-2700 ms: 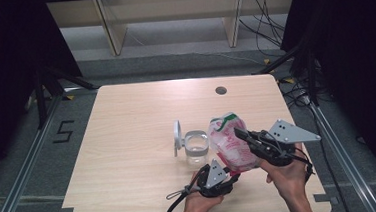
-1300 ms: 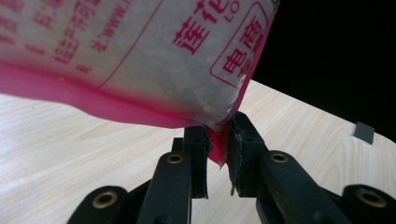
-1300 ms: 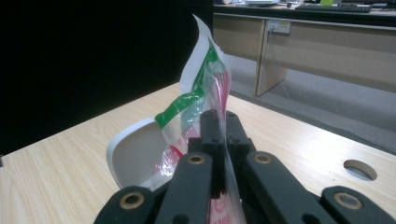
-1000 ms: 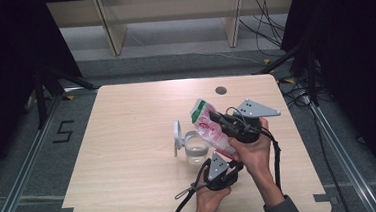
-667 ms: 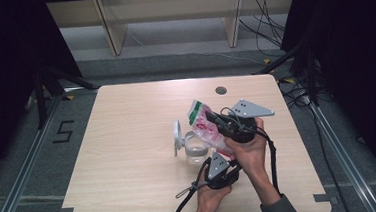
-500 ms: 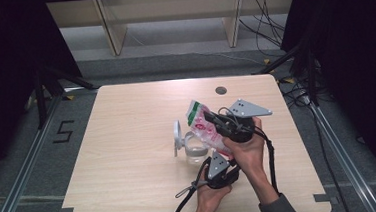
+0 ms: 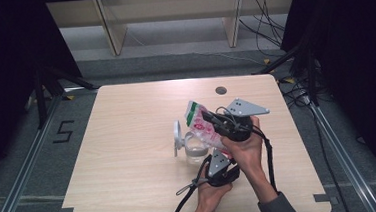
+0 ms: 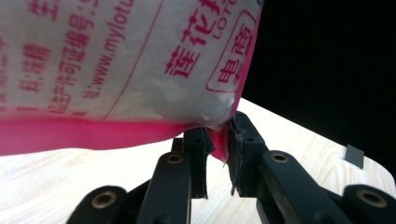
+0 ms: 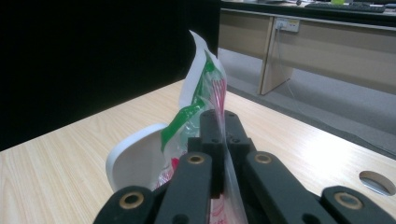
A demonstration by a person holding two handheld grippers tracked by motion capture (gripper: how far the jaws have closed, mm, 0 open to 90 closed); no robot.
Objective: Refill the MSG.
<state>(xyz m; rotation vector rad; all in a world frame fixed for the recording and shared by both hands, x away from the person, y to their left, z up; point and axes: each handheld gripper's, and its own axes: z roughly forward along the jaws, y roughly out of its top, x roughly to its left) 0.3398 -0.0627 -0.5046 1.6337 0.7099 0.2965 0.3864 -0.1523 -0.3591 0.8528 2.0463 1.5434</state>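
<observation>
A pink, white and green plastic bag (image 7: 199, 124) hangs tilted over a clear glass jar (image 7: 195, 151) on the table. The jar's white lid (image 7: 177, 137) stands on edge at its left. My right gripper (image 7: 210, 118) is shut on the bag's upper part; in the right gripper view its jaws (image 9: 218, 116) pinch the film, with the bag (image 9: 205, 79) rising ahead and the lid (image 9: 133, 161) below left. My left gripper (image 7: 217, 158) sits under the right hand. In the left gripper view its jaws (image 8: 217, 140) close on the bag's (image 8: 130, 60) pink bottom corner.
The light wooden table (image 7: 126, 115) has a round cable hole (image 7: 220, 90) near its far edge, also the hole (image 9: 376, 181) at the right gripper view's lower right. Cables trail from both grippers toward the near edge. Wooden shelving stands beyond the table.
The right gripper has carried the bag leftward and tipped it further over the jar. The left gripper has stayed by the jar, holding the bag's corner.
</observation>
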